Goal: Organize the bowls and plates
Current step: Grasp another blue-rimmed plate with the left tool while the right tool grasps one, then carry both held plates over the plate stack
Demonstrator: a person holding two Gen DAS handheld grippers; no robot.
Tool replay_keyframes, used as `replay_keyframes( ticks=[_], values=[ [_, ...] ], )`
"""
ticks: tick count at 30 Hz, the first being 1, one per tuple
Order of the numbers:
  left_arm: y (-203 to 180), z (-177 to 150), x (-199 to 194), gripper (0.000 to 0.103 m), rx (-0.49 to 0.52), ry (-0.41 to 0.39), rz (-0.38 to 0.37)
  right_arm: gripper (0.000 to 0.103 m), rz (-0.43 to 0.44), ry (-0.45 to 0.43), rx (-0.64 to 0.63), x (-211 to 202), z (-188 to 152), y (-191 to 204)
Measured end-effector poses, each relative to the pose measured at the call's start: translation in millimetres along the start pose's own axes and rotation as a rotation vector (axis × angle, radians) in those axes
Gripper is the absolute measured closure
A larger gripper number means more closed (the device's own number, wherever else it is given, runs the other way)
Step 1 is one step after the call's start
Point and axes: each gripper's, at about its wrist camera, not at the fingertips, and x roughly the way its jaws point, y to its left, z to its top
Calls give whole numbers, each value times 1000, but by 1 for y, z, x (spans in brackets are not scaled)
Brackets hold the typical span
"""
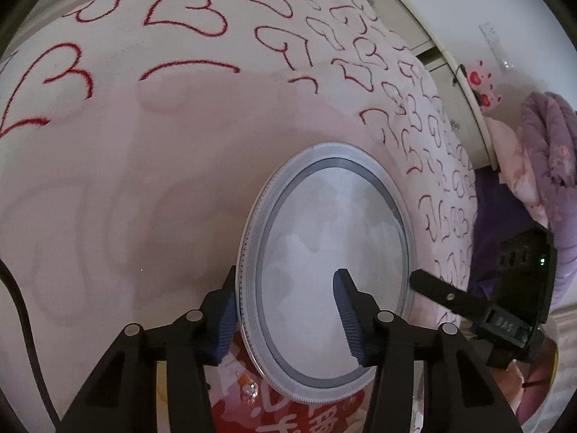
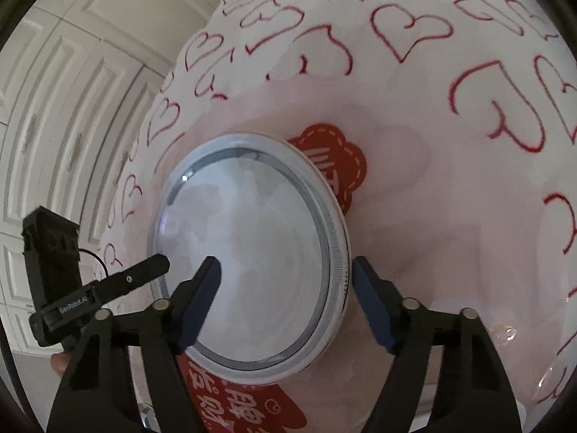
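Observation:
A white plate with a grey ring and a patterned rim lies on a pale pink cloth with red hearts. My left gripper straddles the plate's left rim. Its outer finger sits just outside the edge, the inner finger hangs over the plate's flat middle, and a wide gap stays between the jaws. In the right wrist view, my right gripper straddles the opposite rim of the plate the same way, jaws apart and pads off the rim. Each gripper also shows in the other's view: the right gripper and the left gripper.
A red printed sheet with white characters lies under the plate. A purple blanket is bunched at the right. White panelled cabinet doors stand beyond the cloth. A black cable runs along the left edge.

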Motion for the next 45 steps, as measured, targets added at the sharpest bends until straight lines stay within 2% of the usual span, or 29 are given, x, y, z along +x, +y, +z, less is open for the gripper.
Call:
replay_keyframes(
  ticks=[7, 9, 11, 13, 21, 31, 39, 45],
  values=[
    [6, 2, 9, 72, -16, -5, 3, 41, -23, 19, -5, 11, -1, -3],
    [8, 0, 10, 86, -13, -20, 30, 47, -44, 15, -13, 10, -2, -4],
    [11, -2, 8, 92, -23, -32, 39, 68, -85, 7, -25, 7, -5, -7],
    [17, -4, 7, 93, -55, -31, 2, 79, -92, -3, -27, 5, -7, -11],
    [19, -12, -6, 93, -54, -65, 26, 80, -82, -29, -57, 4, -13, -1],
    [33, -29, -51, 96, -63, -107, 41, 81, -71, -60, -114, 0, -29, 36],
    [43, -56, -93, 96, -64, -133, 45, 81, -79, -92, -162, -8, -57, 64],
    [57, -87, -139, 96, -78, -160, 33, 81, -78, -134, -228, -27, -93, 92]
  ],
)
